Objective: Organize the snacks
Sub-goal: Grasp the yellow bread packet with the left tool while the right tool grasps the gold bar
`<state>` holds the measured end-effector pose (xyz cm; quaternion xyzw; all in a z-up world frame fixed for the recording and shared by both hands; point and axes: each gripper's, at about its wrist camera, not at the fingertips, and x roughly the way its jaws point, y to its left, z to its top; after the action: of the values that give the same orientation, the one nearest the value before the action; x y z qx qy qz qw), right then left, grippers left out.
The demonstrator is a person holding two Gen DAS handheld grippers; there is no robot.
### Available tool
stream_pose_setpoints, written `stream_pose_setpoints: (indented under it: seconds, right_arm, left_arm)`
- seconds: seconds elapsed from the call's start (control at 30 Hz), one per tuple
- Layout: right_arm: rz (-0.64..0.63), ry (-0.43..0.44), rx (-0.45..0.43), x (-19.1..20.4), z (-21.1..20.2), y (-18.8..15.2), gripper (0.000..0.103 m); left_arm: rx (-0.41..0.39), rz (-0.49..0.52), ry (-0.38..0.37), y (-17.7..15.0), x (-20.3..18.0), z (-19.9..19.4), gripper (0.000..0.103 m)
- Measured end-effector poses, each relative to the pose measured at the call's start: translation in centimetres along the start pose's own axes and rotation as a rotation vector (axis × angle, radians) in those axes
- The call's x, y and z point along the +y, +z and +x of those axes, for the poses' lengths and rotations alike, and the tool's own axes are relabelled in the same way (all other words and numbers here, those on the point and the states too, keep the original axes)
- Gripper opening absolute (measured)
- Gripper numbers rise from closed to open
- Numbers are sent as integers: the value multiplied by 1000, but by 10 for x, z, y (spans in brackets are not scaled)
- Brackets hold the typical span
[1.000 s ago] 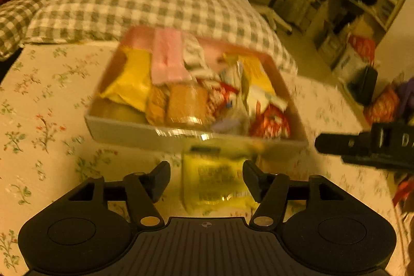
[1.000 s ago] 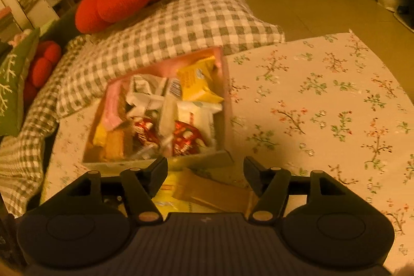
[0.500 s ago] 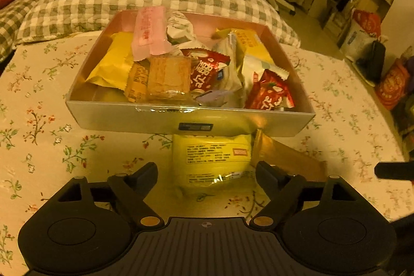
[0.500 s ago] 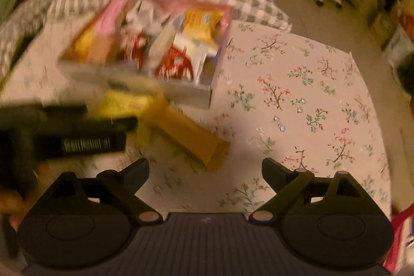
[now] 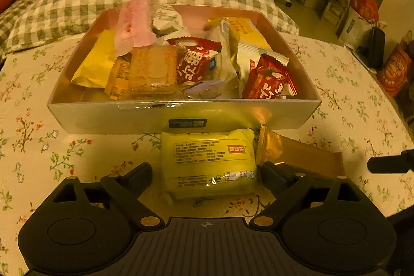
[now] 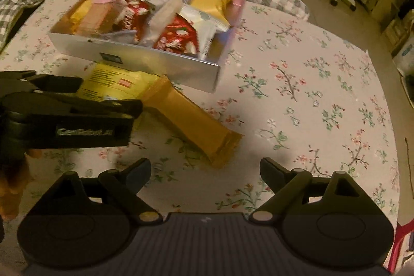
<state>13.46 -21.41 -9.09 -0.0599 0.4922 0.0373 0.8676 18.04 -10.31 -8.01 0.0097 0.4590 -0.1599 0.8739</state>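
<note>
Left gripper [image 5: 204, 172]: jaws had just spread, straddling yellow packet [image 5: 209, 162] before the snack box [image 5: 181, 115].
Right gripper [image 6: 205, 170]: opened too, empty, nearing gold bar [image 6: 191, 120].

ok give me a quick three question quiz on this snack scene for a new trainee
1. True or false: the yellow packet lies inside the box.
2. Which snack lies nearest the right gripper? A) the red packet B) the brown bar C) the pink packet
3. Fill in: both grippers have their jaws ____, and neither holds a snack.

Key
1. False: it lies on the floral cloth, in front of the box, between the open fingers of the left gripper.
2. B
3. open; both have just been opening.
</note>
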Motion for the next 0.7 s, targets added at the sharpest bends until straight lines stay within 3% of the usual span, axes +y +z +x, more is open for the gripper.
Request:
stream_pose_setpoints:
  seconds: [0.37, 0.43, 0.5, 0.7]
  right_arm:
    - [-47, -10, -26, 3, 7, 0, 86]
    - [-47, -6, -38, 2, 8, 1, 86]
    - [-54, -2, -69, 2, 9, 2, 85]
    - [-66, 11, -170, 5, 18, 10, 85]
  left_arm:
    - [-32, 75, 27, -1, -6, 7, 98]
    - [-37, 80, 30, 0, -5, 7, 95]
    - [-48, 83, 52, 1, -2, 7, 78]
    - [-38, 74, 31, 4, 8, 3, 72]
